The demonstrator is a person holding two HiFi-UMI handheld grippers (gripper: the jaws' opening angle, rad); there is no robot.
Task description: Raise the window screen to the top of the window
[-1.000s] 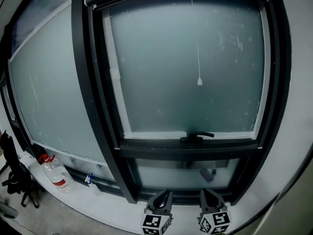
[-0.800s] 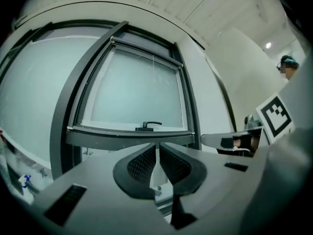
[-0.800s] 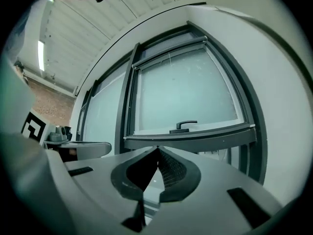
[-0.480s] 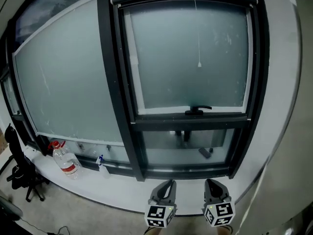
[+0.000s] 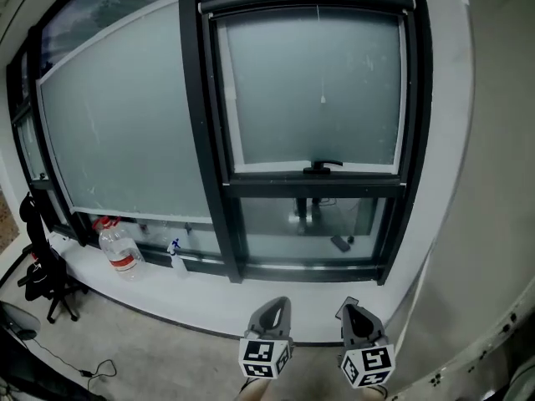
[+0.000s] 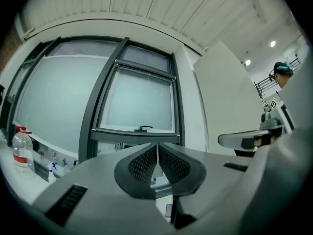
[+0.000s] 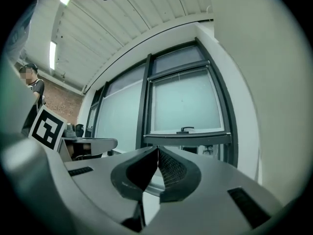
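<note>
- Two claws low in the head view, left claw (image 5: 269, 314) and right claw (image 5: 355, 316) side by side, pointing at the window and well apart from it.
- Same view: window screen (image 5: 309, 7) up at the top edge of the sash as a thin pale bar, with its cord (image 5: 323, 73) hanging down the middle of the frosted pane (image 5: 276, 98). Dark handle (image 5: 322, 167) on the sash's lower rail. Water bottle (image 5: 119, 251) and spray bottle (image 5: 176, 256) on the sill (image 5: 201, 303), left of the sash.
- Left gripper view: tips together after just closing, nothing between them; aimed at the window's lower rail (image 6: 139, 133).
- Right gripper view: tips pressed together too, empty; same window ahead, handle (image 7: 186, 129) just above them.
</note>
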